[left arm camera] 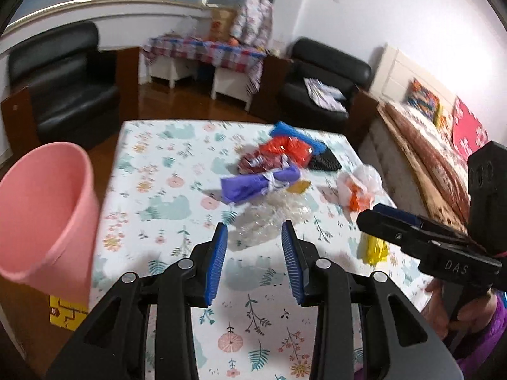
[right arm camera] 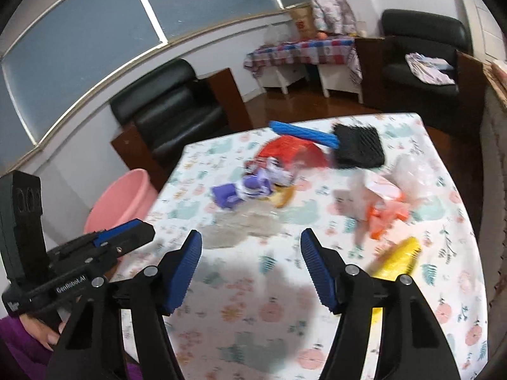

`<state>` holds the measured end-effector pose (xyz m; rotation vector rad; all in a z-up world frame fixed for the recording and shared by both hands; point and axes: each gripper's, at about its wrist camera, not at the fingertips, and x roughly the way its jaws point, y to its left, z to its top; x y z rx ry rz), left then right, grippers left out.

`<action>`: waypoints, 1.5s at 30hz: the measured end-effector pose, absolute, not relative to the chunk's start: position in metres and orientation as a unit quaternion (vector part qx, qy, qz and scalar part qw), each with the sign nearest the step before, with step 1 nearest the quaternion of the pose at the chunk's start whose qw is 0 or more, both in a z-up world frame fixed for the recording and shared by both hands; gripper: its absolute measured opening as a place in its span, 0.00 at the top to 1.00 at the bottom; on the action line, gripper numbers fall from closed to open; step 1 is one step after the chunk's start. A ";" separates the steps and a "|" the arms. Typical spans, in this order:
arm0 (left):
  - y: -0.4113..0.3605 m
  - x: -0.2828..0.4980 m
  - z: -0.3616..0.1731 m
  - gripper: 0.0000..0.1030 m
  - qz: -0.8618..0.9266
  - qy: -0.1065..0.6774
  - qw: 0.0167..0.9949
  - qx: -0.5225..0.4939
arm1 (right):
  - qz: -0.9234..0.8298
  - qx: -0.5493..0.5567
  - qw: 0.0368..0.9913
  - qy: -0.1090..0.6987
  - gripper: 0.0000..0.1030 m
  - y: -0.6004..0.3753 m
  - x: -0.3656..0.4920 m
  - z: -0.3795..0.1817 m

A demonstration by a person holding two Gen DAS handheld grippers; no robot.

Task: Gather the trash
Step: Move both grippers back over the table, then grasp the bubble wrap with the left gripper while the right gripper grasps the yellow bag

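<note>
Glossy plastic pink bin (left arm camera: pixel 47 215), crinkly clear wrap (left arm camera: pixel 269 218), printed tablecloth (left arm camera: pixel 158 190).

grippers (left arm camera: pixel 254 261) 2 | pink bins (left arm camera: pixel 47 218) 1 | black armchairs (left arm camera: pixel 68 85) 2 | tables (left arm camera: pixel 164 171) 1

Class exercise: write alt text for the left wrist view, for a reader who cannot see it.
The open left gripper hovers above a floral table strewn with trash, including a purple wrapper and clear plastic. A pink bin stands at the left.

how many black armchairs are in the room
2: one armchair left of the cloth-covered side table, near the pink bin; the other right of it. More may be hidden.
</note>
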<state>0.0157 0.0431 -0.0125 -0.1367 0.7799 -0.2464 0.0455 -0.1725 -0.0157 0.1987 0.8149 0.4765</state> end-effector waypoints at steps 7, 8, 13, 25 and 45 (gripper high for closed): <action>0.021 0.037 -0.027 0.65 -0.158 0.403 0.901 0.015 | 0.182 0.093 0.887 0.414 0.37 -0.206 0.041 -0.034; 0.018 0.042 -0.032 0.65 -0.161 0.407 0.899 0.026 | 0.170 0.099 0.887 0.418 0.37 -0.213 0.039 -0.036; 0.012 0.057 -0.044 0.65 -0.176 0.414 0.891 0.058 | 0.121 0.132 0.883 0.433 0.37 -0.244 0.035 -0.044; 0.012 0.074 -0.066 0.65 -0.207 0.424 0.879 0.072 | 0.089 0.139 0.854 0.494 0.37 -0.237 0.052 -0.069; 0.024 0.037 -0.039 0.94 -0.236 0.390 0.890 0.023 | 0.098 0.142 0.856 0.487 0.88 -0.240 0.038 -0.064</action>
